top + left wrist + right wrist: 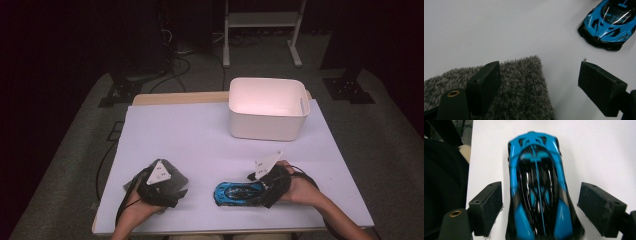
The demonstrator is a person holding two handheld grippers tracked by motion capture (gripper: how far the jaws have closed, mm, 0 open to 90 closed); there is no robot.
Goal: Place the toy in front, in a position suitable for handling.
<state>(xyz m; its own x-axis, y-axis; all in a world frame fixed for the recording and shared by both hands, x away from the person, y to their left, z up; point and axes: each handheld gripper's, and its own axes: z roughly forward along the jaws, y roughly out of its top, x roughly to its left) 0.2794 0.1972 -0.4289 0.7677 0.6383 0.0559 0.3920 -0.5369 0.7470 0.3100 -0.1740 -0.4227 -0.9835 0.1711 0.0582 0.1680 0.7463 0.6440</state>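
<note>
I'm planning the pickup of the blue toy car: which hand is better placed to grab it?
The right. The right gripper already has its fingers open on either side of the glossy blue-and-black toy car, not yet pressing it. The left gripper sits over the grey fuzzy cloth, away from the car.

Both forearms are bare, with no sleeves. Each hand wraps a black gripper body: the left gripper and right gripper both carry a pale grey three-cornered plate on top with small dark marks. Black cables trail back from each. The jaws are blocky black pads; a brass-ringed screw hole sits behind the left one.
</note>
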